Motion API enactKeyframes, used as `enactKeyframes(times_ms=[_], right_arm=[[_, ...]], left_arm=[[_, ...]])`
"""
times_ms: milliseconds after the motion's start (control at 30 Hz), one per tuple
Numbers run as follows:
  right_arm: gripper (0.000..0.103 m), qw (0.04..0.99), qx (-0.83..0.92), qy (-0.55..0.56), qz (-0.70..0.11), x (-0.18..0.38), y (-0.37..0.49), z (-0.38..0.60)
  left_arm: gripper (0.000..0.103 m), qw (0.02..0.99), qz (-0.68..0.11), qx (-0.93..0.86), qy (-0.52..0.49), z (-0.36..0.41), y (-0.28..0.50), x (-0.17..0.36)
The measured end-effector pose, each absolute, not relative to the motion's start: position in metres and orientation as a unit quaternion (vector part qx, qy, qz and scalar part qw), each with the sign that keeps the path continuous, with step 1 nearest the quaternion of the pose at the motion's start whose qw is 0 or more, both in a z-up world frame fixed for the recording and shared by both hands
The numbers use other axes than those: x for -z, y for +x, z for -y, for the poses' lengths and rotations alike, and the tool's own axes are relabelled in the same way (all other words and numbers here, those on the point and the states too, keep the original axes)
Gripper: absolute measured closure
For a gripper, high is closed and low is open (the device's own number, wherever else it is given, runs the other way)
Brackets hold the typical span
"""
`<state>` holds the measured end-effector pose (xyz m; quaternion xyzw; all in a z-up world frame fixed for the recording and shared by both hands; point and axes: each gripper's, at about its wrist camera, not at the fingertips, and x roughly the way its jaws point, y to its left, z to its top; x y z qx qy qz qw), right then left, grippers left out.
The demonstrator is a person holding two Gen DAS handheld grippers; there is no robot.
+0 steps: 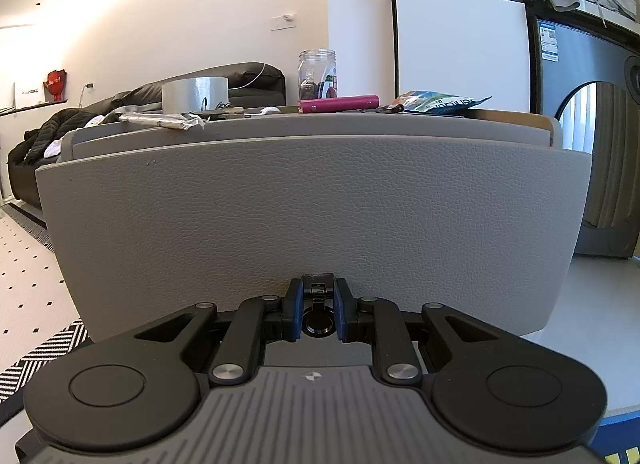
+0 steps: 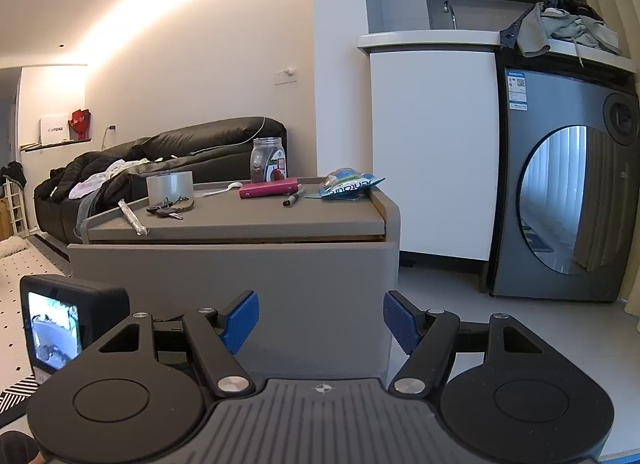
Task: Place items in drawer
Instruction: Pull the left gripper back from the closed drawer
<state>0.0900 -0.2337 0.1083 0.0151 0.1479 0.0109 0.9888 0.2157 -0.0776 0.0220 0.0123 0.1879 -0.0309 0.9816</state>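
A grey leather-textured drawer front (image 1: 312, 216) fills the left wrist view, slightly out from the cabinet. My left gripper (image 1: 317, 314) is shut on its small black ring handle (image 1: 317, 304). My right gripper (image 2: 320, 322) hangs open in front of the same drawer front (image 2: 232, 288), nothing between its blue pads. On the cabinet top (image 2: 240, 220) lie a tape roll (image 2: 169, 187), keys (image 2: 168, 210), a wrapped stick (image 2: 132, 216), a magenta case (image 2: 269, 188), a marker (image 2: 294, 197), a blue-green snack bag (image 2: 348, 184), a white spoon (image 2: 224, 188) and a glass jar (image 2: 268, 160).
A black sofa (image 2: 160, 160) with clothes stands behind the cabinet at left. A white cupboard (image 2: 432, 144) and a steel washing machine (image 2: 568, 184) are at right. The left gripper's camera (image 2: 60, 328) shows at lower left. Patterned rug (image 1: 28, 288) lies on the floor.
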Motion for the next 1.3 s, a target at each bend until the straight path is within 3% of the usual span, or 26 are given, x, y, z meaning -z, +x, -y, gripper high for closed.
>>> enactKeyframes(times_ms=[700, 1300], right_arm=[[0.030, 0.989, -0.001, 0.015, -0.148, -0.108, 0.088, 0.240], [0.030, 0.989, -0.005, 0.009, -0.149, -0.108, 0.085, 0.232]], left_arm=[[0.085, 0.981, -0.189, 0.033, 0.000, 0.076, 0.247, -0.021], [0.082, 0.980, -0.192, 0.042, 0.013, 0.070, 0.231, -0.027]])
